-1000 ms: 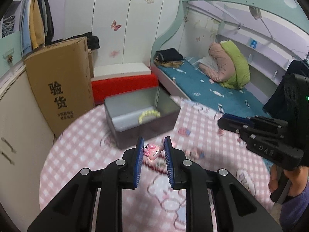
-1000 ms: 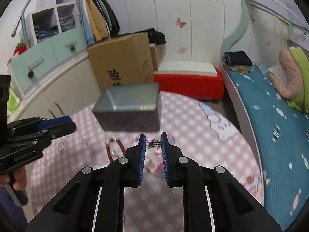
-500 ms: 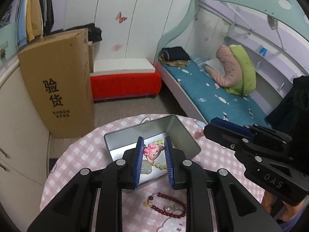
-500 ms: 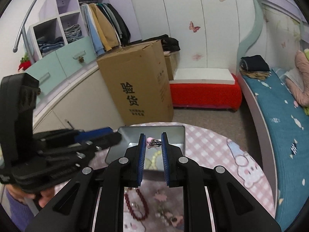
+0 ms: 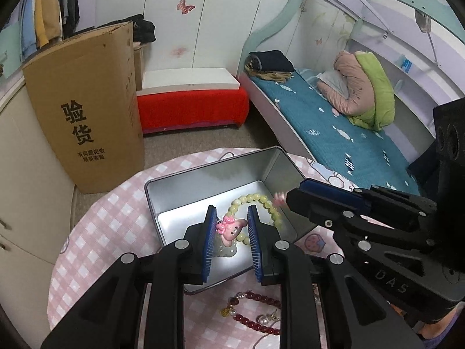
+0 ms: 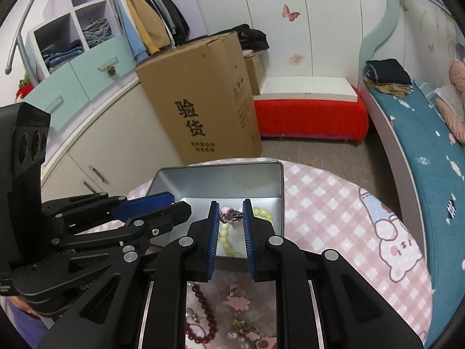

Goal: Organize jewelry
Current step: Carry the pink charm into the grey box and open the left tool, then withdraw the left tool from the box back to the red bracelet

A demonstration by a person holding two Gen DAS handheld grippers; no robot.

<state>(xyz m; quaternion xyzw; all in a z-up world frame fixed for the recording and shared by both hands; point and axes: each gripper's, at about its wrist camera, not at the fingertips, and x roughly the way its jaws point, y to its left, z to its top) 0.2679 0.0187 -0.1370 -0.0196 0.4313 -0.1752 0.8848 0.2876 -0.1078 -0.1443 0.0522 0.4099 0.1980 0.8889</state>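
Observation:
An open silver tin (image 5: pixel 203 180) stands on the pink checked round table (image 5: pixel 101 232); it also shows in the right wrist view (image 6: pixel 221 180). A pale green bead bracelet (image 5: pixel 255 200) lies inside. My left gripper (image 5: pixel 231 229) is shut on a pink bunny charm (image 5: pixel 231 229) and holds it over the tin. My right gripper (image 6: pixel 229 216) is shut on a small silver and pink ring (image 6: pixel 231 216), also over the tin. A dark red bead bracelet (image 5: pixel 255 305) lies on the table in front of the tin.
More jewelry (image 6: pixel 244 320) lies on the table near me, a pink flower clip and small charms among it. A tall cardboard box (image 5: pixel 84 116) stands on the floor beyond the table. A red bench (image 5: pixel 191 107) and a bed (image 5: pixel 334 133) lie further back.
Both grippers have moved forward and down over the tin, each still holding its piece. The tin now lies right under the fingertips.

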